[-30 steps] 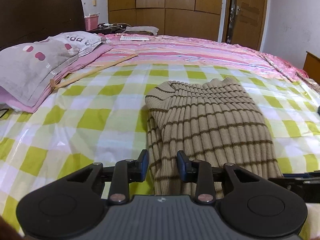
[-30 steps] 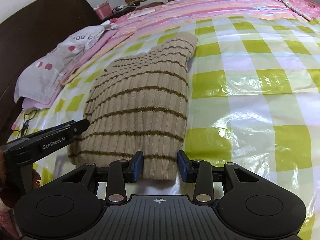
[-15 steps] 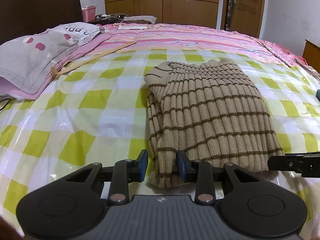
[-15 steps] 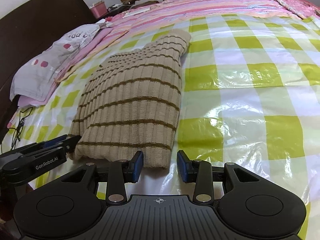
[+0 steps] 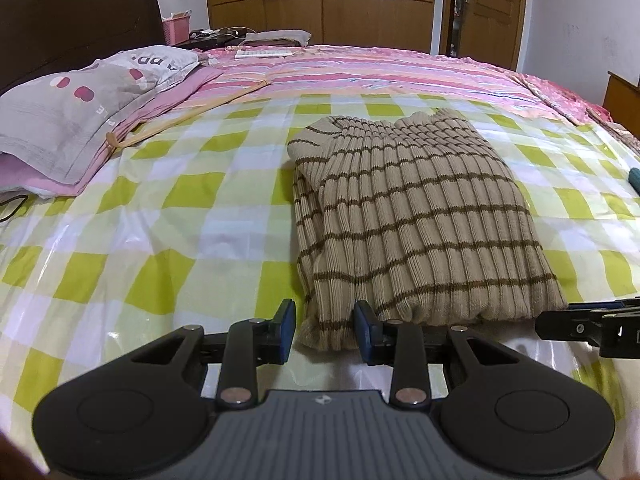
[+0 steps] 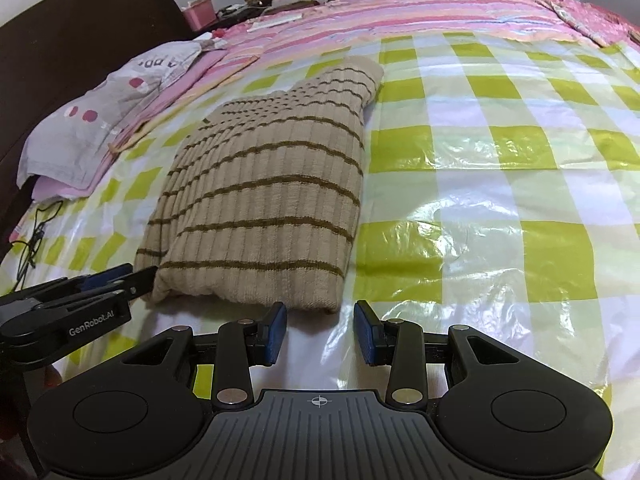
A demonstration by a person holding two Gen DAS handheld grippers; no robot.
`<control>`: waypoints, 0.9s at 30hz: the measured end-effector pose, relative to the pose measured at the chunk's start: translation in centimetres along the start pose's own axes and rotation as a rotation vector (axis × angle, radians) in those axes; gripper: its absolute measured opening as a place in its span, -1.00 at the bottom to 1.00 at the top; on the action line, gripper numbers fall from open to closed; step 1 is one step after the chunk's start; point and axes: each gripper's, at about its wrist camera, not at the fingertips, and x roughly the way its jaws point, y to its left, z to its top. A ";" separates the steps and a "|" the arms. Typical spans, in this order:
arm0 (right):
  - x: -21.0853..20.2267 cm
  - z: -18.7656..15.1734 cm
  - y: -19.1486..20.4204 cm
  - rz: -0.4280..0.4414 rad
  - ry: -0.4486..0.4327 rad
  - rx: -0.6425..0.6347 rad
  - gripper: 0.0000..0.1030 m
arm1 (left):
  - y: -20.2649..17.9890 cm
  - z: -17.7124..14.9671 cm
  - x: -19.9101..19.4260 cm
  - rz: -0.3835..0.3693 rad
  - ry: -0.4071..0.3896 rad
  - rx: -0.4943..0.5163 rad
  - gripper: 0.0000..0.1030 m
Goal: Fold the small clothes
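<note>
A beige ribbed sweater with thin brown stripes (image 5: 416, 216) lies folded into a rectangle on the green-and-white checked plastic sheet (image 5: 160, 216). My left gripper (image 5: 325, 325) is open, its jaws either side of the sweater's near left corner without gripping it. My right gripper (image 6: 321, 327) is open and empty, just in front of the sweater's (image 6: 264, 192) near right corner. The right gripper also shows at the right edge of the left wrist view (image 5: 576, 322). The left gripper shows at the left of the right wrist view (image 6: 132, 278).
A grey pillow with pink dots (image 5: 76, 108) lies at the left by the dark headboard (image 6: 60, 36). A pink striped bedspread (image 5: 380, 76) covers the far bed. A thin wooden stick (image 5: 192, 114) lies near the pillow. Wooden wardrobes (image 5: 320, 0) stand behind.
Both grippers have drawn back toward me from the sweater's near edge and risen a little. The sweater lies still, released and folded.
</note>
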 end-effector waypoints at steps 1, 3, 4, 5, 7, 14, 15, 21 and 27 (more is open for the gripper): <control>-0.1 -0.1 0.1 -0.001 -0.001 -0.002 -0.29 | 0.0 -0.1 -0.1 0.000 0.001 0.001 -0.24; -0.2 -0.2 0.1 0.002 0.001 0.004 -0.29 | -0.1 -0.3 -0.3 0.000 0.006 0.004 -0.24; -0.3 -0.3 0.2 0.004 0.003 0.006 -0.29 | -0.2 -0.5 -0.4 0.000 0.009 0.006 -0.24; -0.4 -0.3 0.3 0.005 0.003 0.006 -0.29 | -0.2 -0.6 -0.5 -0.001 0.012 0.009 -0.24; -0.5 -0.5 0.4 0.007 0.004 0.003 -0.29 | -0.4 -0.9 -0.6 -0.002 0.019 0.015 -0.24; -1.0 -1.3 0.9 0.016 0.005 0.012 -0.29 | -1.2 -1.6 -0.8 -0.016 0.046 0.040 -0.24; -1.1 -1.4 0.9 0.019 0.005 0.014 -0.29 | -1.3 -1.7 -0.9 -0.016 0.047 0.044 -0.24; -1.5 -2.4 1.3 0.030 0.009 0.018 -0.28 | -1.7 -2.4 -1.3 -0.010 0.070 0.055 -0.23; -2.1 -3.4 1.5 0.037 0.011 0.025 -0.28 | -2.2 -3.2 -2.0 0.009 0.082 0.075 -0.14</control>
